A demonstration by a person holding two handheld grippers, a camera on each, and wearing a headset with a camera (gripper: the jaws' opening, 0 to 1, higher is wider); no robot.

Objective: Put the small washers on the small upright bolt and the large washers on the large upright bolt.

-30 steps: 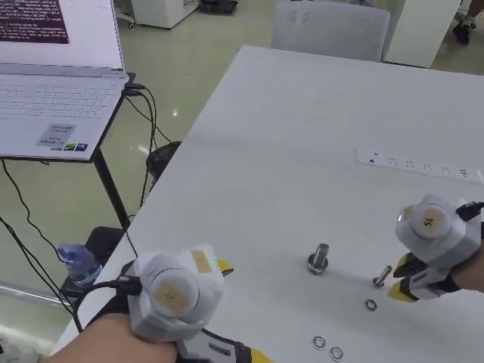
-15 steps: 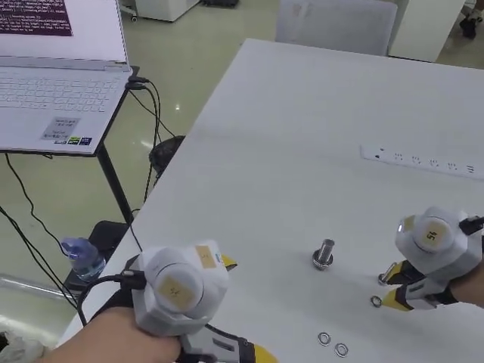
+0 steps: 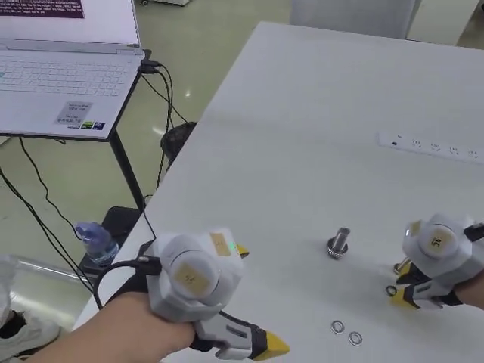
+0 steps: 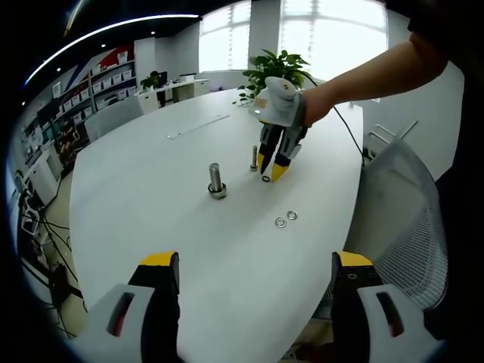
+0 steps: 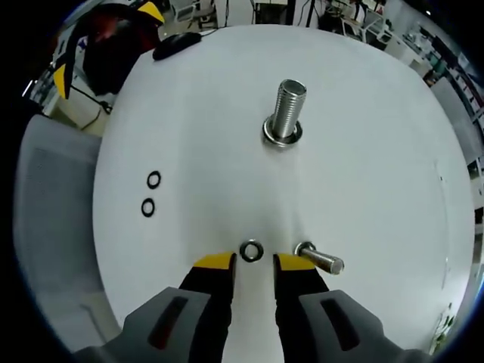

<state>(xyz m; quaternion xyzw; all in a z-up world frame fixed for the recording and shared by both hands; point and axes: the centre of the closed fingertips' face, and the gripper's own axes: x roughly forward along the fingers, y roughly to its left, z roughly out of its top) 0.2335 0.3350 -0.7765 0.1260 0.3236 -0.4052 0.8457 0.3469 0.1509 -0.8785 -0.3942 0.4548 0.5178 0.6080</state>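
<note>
The large upright bolt [image 3: 338, 243] [image 5: 286, 110] stands mid-table. The small upright bolt [image 5: 318, 259] [image 4: 254, 157] is to its right, just beside my right gripper. One small washer [image 5: 251, 250] [image 3: 391, 290] lies flat on the table. My right gripper [image 5: 255, 262] [image 3: 402, 295] is open and points down, its yellow tips either side of that washer, apart from it. Two more washers [image 5: 153, 179] [image 3: 337, 327] lie side by side nearer me. My left gripper [image 4: 255, 261] [image 3: 261, 346] is wide open and holds nothing, low at the table's near edge.
A white power strip [image 3: 435, 147] lies at the far right of the white table [image 3: 302, 136]. A laptop [image 3: 53, 76] sits on a stand left of the table, with cables and a bottle [image 3: 96, 242] on the floor below. A grey chair [image 4: 408, 219] stands behind.
My right gripper has come in toward the lone washer beside the small bolt and now has its tips either side of it. The left gripper has stayed put; the head camera shifted.
</note>
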